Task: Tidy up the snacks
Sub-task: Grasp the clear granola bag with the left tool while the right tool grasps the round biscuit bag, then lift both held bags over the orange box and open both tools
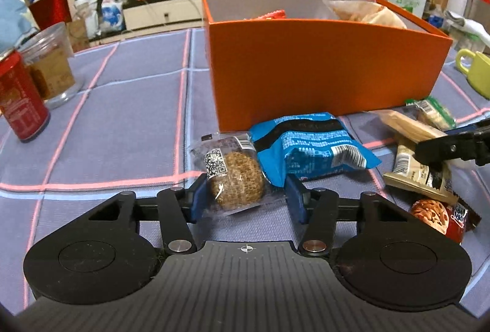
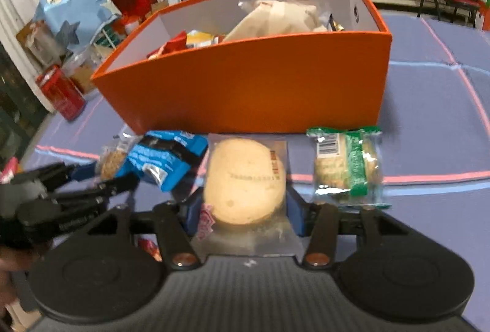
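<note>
A brown round cookie in a clear wrapper [image 1: 239, 179] lies on the blue checked cloth, and my left gripper [image 1: 246, 197] has its blue pads against the wrapper's two sides. In the right wrist view a pale round cake in clear wrap [image 2: 245, 179] sits between the pads of my right gripper [image 2: 243, 212], which is shut on it. Just behind both stands the orange box [image 1: 321, 71], holding several snacks. A blue snack pack [image 1: 309, 145] lies beside the cookie and touches the box. A green-wrapped snack [image 2: 349, 166] lies right of the cake.
A beige pack [image 1: 419, 175] and a red chocolate-cookie pack [image 1: 441, 215] lie at the right, under the right gripper's fingers [image 1: 444, 145]. A red can [image 1: 18, 99] and a glass jar [image 1: 52, 65] stand far left, and a yellow-green mug [image 1: 474, 68] stands far right.
</note>
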Tool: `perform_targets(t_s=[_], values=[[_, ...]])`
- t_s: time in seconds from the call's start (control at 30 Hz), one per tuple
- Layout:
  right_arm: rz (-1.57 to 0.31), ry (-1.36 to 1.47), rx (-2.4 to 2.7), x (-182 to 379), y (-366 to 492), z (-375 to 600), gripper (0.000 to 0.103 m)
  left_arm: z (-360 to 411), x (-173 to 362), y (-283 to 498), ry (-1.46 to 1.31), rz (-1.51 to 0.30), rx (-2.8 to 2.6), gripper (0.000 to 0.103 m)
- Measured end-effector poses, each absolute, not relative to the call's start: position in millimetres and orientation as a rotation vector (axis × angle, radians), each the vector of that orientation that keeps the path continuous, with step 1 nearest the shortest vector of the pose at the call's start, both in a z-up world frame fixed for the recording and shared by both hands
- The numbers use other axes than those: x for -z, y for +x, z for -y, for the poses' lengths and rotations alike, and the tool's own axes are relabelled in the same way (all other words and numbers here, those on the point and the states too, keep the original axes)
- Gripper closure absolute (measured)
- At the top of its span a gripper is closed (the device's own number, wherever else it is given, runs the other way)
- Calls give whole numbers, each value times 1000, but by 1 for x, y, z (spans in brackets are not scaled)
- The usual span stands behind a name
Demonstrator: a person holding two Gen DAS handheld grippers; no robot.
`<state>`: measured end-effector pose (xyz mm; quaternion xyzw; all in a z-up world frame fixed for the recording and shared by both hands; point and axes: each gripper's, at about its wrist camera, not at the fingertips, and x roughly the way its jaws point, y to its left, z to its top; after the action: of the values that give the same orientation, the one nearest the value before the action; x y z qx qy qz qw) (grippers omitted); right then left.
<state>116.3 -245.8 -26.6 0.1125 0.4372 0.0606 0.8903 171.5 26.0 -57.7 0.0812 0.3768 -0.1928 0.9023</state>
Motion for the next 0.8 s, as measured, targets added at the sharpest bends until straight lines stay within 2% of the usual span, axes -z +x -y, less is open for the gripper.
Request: perform_targets(t_s=[0.03,0.1,0.17,0.27,0.67,0.8], values=[[-908,238,-125,27,115,246,51,-27,57,172,163,-780,399,80],[-908,292,-110,31,116,252,41,-30,58,173,143,-775,403,79],[-896,326,-103,36,117,256,42,-32,59,173,134,-767,407,79],[-906,318,-98,32,115,254,48,-36,56,175,96,-784,391,80],[-890,238,-135,14,96,245,48,-64,26,147,93,-743,372,82],[-819,157,-127,0,84,235,48,-68,9,134,83,-694,374,82]])
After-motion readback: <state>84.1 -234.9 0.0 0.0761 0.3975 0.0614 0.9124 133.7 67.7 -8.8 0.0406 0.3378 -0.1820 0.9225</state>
